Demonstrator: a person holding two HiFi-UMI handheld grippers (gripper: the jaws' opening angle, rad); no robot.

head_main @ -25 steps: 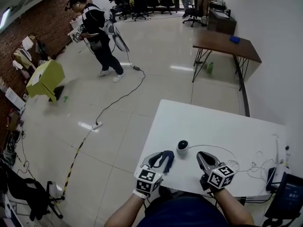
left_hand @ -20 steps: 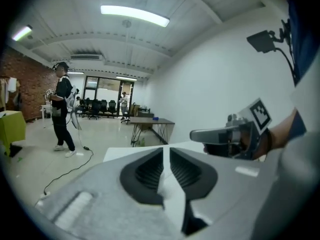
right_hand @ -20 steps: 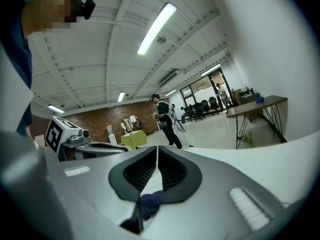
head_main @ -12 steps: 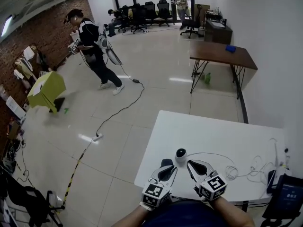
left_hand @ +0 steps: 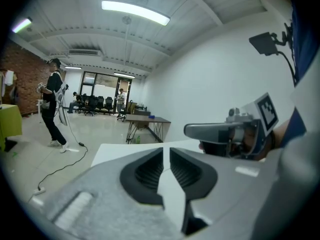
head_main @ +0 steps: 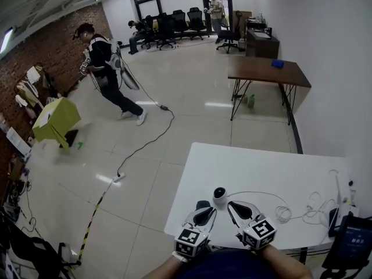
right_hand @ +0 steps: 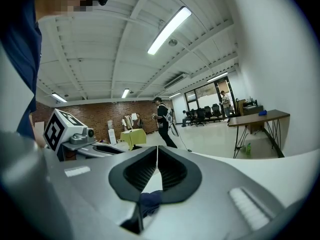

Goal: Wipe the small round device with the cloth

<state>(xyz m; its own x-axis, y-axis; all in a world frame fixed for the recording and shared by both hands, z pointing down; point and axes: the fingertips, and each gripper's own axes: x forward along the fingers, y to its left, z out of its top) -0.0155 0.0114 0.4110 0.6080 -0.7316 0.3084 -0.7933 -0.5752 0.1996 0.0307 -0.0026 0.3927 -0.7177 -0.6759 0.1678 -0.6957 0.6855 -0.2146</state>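
Jaws of left gripper (head_main: 204, 211) and right gripper (head_main: 233, 206) both pressed together, nothing between. Dark blue cloth (right_hand: 150, 200) lies loose on worktop (head_main: 273, 167), lower centre, beside small round device (head_main: 220, 195). Risks: wipe attempted with cloth ungripped; nudged device slides, dragging cable (head_main: 261, 193).

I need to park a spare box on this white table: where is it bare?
The far half of the white table, beyond the small round white device, is bare. Crowded: tangled white cables toward the right edge, dark blue cloth near the front.
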